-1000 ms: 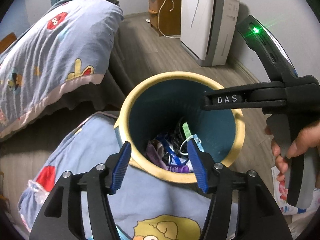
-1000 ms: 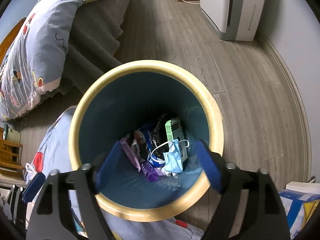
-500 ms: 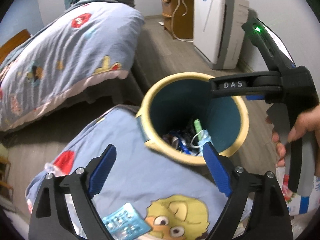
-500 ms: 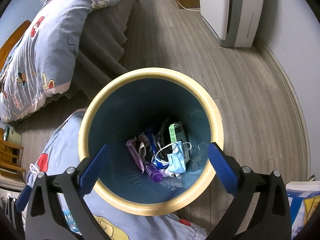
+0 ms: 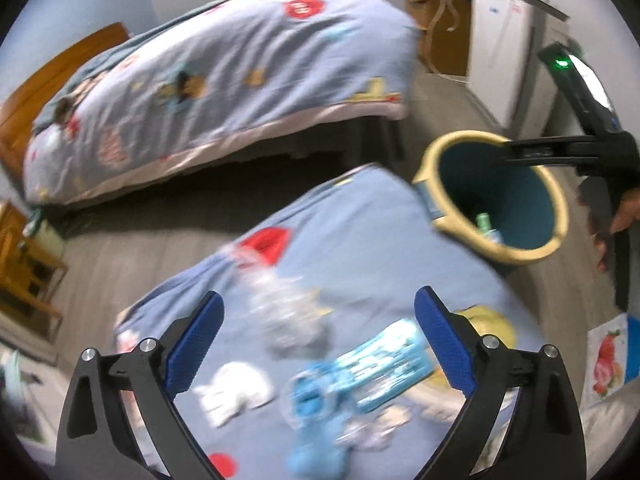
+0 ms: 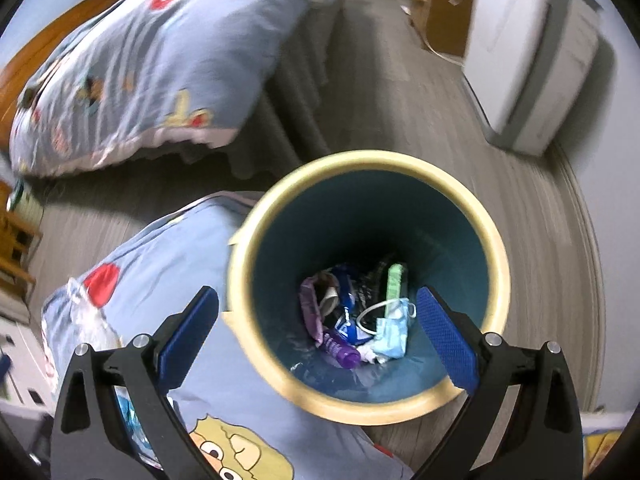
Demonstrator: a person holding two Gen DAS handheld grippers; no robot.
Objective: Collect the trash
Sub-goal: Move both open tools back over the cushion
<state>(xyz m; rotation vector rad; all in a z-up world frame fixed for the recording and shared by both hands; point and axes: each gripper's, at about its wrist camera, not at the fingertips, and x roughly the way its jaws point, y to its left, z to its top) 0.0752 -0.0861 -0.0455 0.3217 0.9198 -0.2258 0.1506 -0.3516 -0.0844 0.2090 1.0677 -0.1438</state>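
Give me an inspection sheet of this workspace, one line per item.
Surface: cartoon-print blue blanket spread beside the bin, over a grey wood floor.
Job's things: yellow-rimmed bin holding a face mask, purple bottle and wrappers; blue blister pack and crumpled clear plastic on the blanket.
Clutter: printed paper on the floor.
Grippers: left gripper open above the blanket; right gripper open over the bin.
Cables: cord trailing by the wooden cabinet.
Surroundings: bed, white appliance.
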